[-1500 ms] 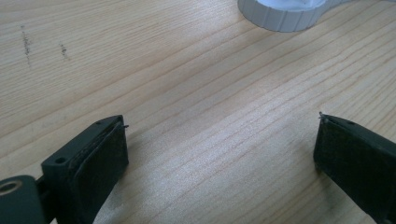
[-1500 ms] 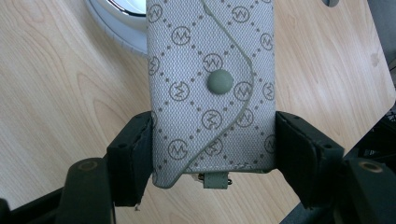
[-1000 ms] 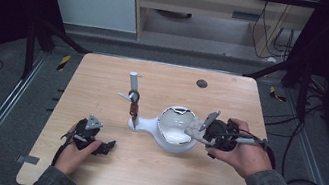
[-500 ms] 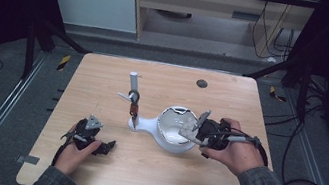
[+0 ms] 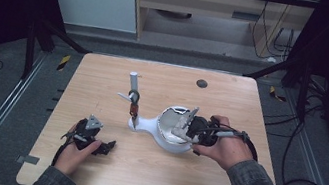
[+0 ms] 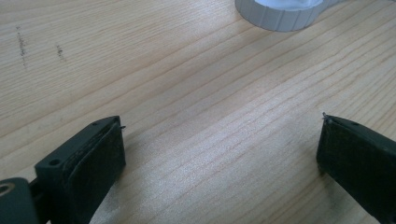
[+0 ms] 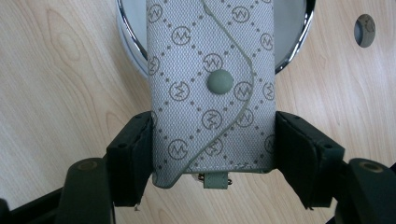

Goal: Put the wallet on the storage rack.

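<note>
Wooden table [image 5: 149, 171], right gripper [image 7: 212, 140] clamping grey monogrammed snap pouch [image 7: 210, 88], left gripper [image 6: 219, 154] wide apart

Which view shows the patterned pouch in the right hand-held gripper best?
The right gripper view: the grey pouch sits between the right hand-held gripper jaws, its monogram print and snap button clear. The high view shows it as a small pale strip over the white bowl.

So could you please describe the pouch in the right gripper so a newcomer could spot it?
On the wooden table, find the white bowl-shaped object on the right. The right gripper holds the pouch over it: grey fabric with a monogram print and one round snap.
</note>
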Demonstrator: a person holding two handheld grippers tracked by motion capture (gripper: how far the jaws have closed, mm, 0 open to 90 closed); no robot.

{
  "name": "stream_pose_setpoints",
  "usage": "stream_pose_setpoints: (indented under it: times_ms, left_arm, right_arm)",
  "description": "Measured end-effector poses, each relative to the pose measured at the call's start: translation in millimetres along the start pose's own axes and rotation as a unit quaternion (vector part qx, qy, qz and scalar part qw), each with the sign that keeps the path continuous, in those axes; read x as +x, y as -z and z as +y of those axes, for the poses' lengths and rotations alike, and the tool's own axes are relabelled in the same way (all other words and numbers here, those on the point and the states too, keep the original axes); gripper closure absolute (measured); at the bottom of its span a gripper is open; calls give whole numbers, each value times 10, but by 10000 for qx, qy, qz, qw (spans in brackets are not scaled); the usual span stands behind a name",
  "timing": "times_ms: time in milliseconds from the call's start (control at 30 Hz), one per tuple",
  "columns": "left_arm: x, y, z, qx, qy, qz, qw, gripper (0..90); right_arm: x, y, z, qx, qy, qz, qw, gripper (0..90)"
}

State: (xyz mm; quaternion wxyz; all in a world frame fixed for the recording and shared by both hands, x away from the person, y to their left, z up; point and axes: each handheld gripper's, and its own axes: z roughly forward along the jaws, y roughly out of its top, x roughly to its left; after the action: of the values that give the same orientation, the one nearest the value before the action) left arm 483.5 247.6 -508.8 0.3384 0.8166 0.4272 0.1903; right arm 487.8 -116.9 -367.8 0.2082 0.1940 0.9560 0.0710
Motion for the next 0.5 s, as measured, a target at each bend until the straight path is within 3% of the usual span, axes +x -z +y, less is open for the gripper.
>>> stream_pose_setpoints:
  times_ms: [500]
  left_arm:
    - [-1,-1,1,-1,-22,-10,10000,6]
  right_arm:
    - [5,-62,153,97,76,42,9999,319]
